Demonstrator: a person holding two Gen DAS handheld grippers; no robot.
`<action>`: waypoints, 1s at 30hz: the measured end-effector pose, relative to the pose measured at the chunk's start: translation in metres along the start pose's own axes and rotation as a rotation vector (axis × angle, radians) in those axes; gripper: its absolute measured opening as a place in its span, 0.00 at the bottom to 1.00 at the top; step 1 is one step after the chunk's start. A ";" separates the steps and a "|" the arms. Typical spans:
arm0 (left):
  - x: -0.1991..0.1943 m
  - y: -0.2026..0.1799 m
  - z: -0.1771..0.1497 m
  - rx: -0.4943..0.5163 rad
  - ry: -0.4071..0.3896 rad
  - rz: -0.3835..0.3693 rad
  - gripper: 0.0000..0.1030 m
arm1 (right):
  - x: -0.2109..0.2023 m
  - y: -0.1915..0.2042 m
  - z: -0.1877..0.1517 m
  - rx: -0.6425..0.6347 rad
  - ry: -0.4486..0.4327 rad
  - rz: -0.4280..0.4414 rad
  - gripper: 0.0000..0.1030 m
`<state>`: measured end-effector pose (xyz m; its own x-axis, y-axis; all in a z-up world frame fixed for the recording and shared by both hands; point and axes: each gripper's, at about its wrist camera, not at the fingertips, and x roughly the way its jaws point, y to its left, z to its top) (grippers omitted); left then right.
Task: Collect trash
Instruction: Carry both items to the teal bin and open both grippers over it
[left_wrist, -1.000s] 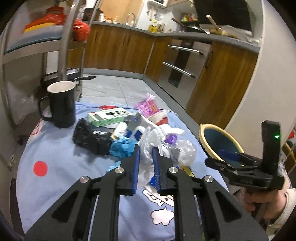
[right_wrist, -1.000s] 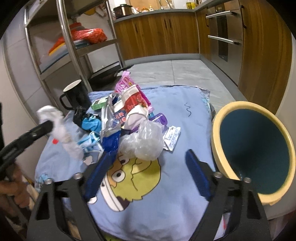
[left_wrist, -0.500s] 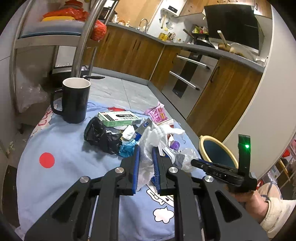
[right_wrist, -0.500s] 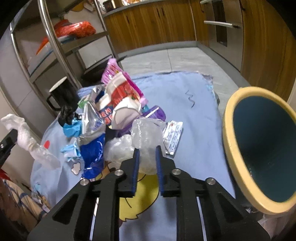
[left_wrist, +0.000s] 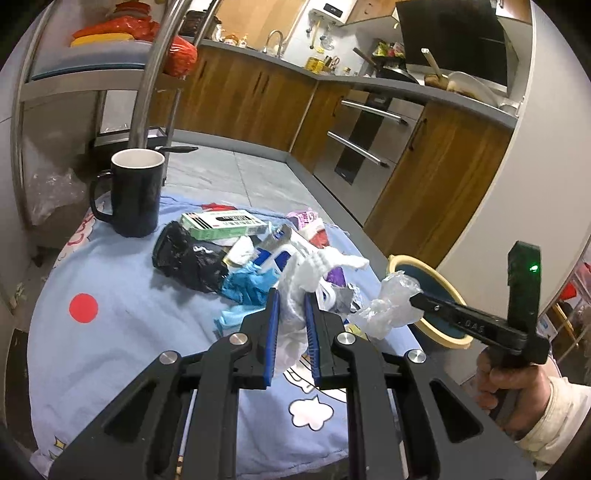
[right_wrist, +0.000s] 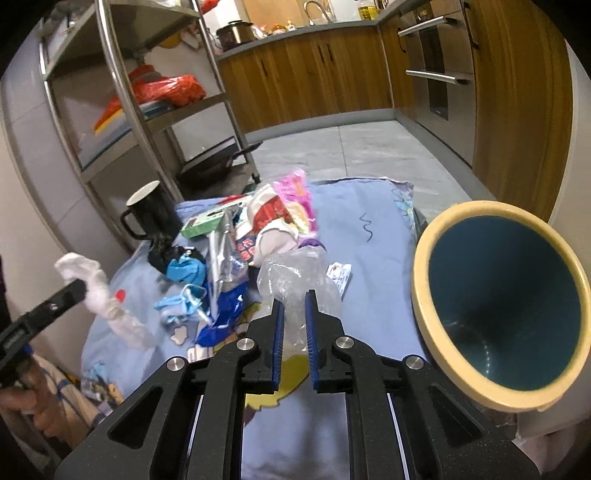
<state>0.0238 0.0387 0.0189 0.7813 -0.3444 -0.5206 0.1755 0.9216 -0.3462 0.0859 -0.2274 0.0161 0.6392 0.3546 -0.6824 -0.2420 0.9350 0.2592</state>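
Observation:
My left gripper (left_wrist: 291, 295) is shut on a crumpled white plastic bag (left_wrist: 314, 269) and holds it above the blue tablecloth (left_wrist: 122, 343); it also shows in the right wrist view (right_wrist: 99, 291). My right gripper (right_wrist: 294, 299) is shut on a clear crumpled plastic bag (right_wrist: 291, 277), lifted off the cloth, seen from the left wrist too (left_wrist: 391, 302). A trash pile (right_wrist: 236, 236) of wrappers, a black bag (left_wrist: 188, 258) and blue gloves (left_wrist: 247, 284) lies on the cloth. The teal bin with a cream rim (right_wrist: 502, 317) stands to the right.
A black mug (left_wrist: 133, 192) stands at the cloth's far left. A green-white box (left_wrist: 221, 223) lies on the pile. A metal shelf rack (right_wrist: 147, 99) stands behind the table. Wooden kitchen cabinets (left_wrist: 436, 177) line the far side.
My right gripper went from open to shut on the clear bag and lifted it. My left gripper has risen a little with the white bag.

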 end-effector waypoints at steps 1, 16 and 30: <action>0.000 -0.002 -0.001 0.002 0.004 -0.001 0.13 | -0.003 0.000 -0.001 -0.004 0.001 0.005 0.11; -0.001 -0.030 0.000 0.028 0.019 -0.040 0.13 | -0.031 0.010 -0.029 -0.080 0.064 0.031 0.11; 0.024 -0.096 0.010 0.081 0.044 -0.170 0.13 | -0.080 -0.070 -0.009 0.133 -0.123 -0.137 0.11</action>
<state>0.0315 -0.0567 0.0477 0.7097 -0.5023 -0.4940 0.3518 0.8602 -0.3692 0.0450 -0.3214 0.0468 0.7456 0.2135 -0.6313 -0.0536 0.9634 0.2626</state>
